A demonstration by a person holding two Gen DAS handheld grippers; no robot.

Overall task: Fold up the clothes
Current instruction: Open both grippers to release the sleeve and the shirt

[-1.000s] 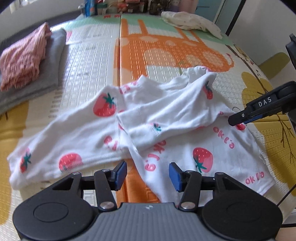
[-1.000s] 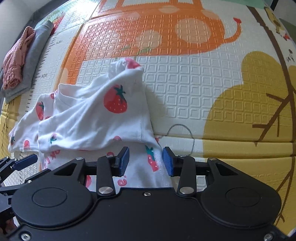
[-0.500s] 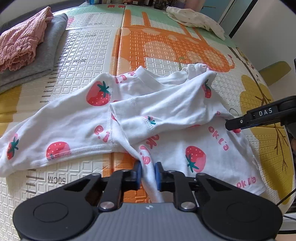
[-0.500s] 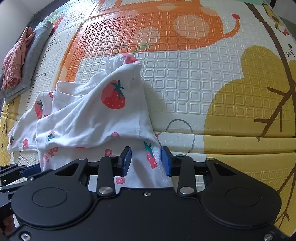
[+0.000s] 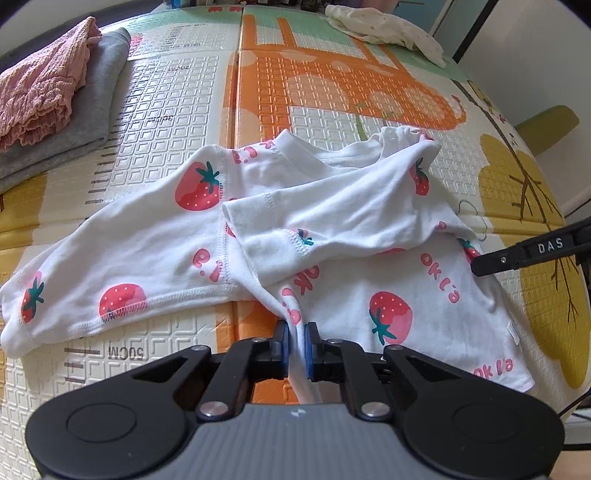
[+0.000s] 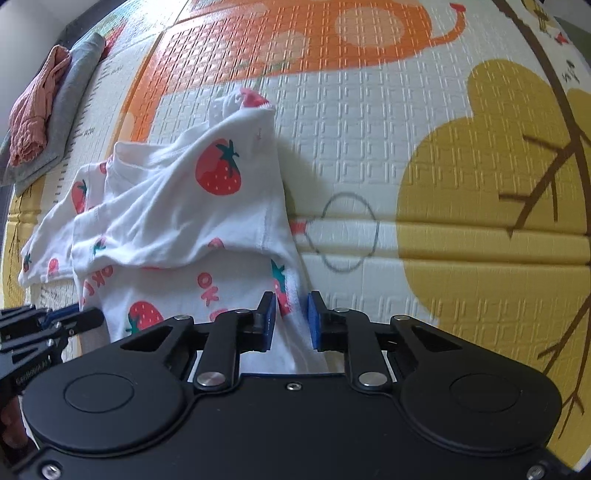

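A white long-sleeved shirt with strawberry prints [image 5: 351, 214] lies crumpled on the play mat, one sleeve folded across its body. My left gripper [image 5: 295, 332] is shut on a bunched fold at the shirt's near hem. In the right wrist view the same shirt [image 6: 177, 206] fills the left half. My right gripper [image 6: 291, 314] stands at its side edge; its jaws are closing with that edge between the blue pads [image 6: 267, 319], a narrow gap still showing. A finger of the right gripper [image 5: 524, 254] shows at the shirt's right edge in the left wrist view.
A pink cloth [image 5: 40, 92] lies on a folded grey garment [image 5: 96, 107] at the mat's far left. A cream garment [image 5: 384, 27] lies at the far right. The colourful foam mat [image 5: 332, 85] stretches beyond the shirt.
My left gripper has shut on the shirt's hem fold. The jaws of my right gripper have narrowed around the shirt's side edge, and it has shifted slightly along the mat.
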